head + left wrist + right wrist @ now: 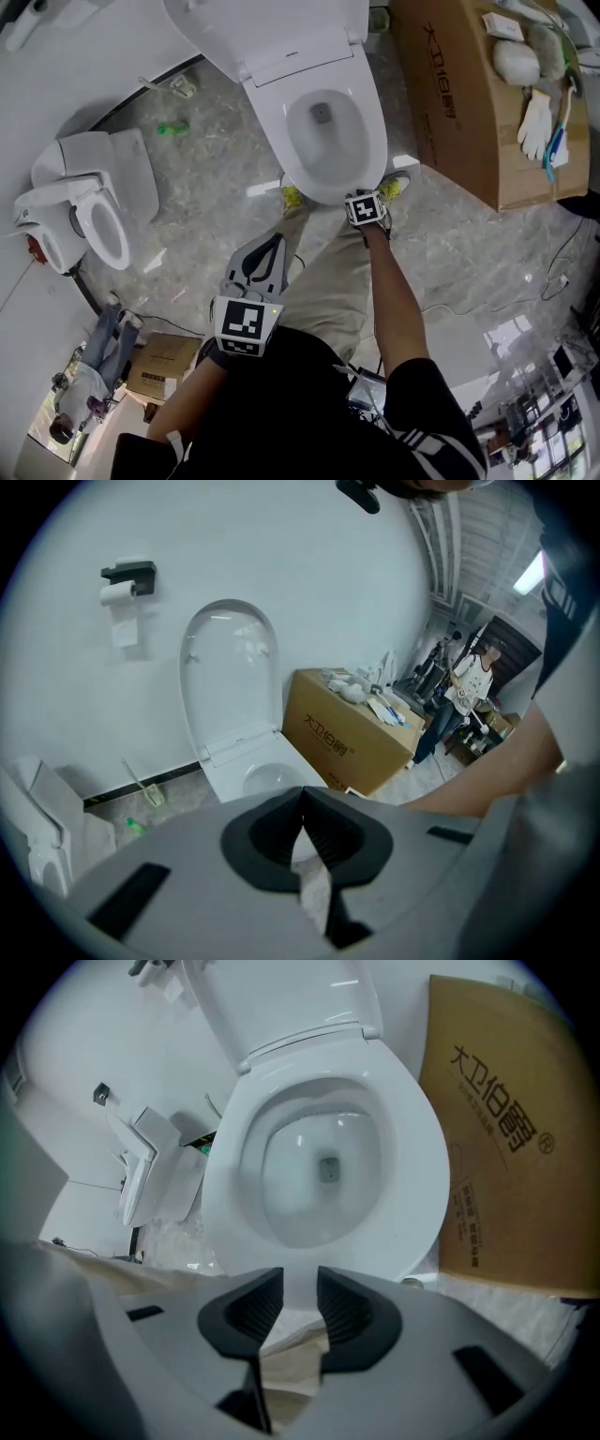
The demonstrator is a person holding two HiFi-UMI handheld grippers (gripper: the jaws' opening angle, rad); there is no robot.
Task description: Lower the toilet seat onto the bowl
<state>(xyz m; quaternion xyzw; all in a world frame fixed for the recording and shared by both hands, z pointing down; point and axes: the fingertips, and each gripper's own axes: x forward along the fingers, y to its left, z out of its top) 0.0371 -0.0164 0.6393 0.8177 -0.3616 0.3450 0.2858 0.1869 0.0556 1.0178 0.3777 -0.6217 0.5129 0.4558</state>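
The white toilet's seat (pixel 373 141) lies flat on the bowl, and the lid (pixel 272 28) stands up against the wall. My right gripper (pixel 361 195) is at the bowl's front rim. In the right gripper view its jaws (pixel 300 1283) stand a little apart with nothing between them, pointing at the seat (pixel 422 1176) and the bowl's opening. My left gripper (pixel 274 241) hangs lower, over my trouser leg and away from the toilet. In the left gripper view its jaws (pixel 302 799) meet at the tips, empty, and the raised lid (pixel 230 667) is ahead of them.
A big cardboard box (pixel 469 103) with gloves and brushes on top stands right of the toilet. A second, loose toilet (pixel 84 211) sits at the left by the wall. A green bottle (pixel 172 127) lies on the marble floor. A person (pixel 464 682) stands far right.
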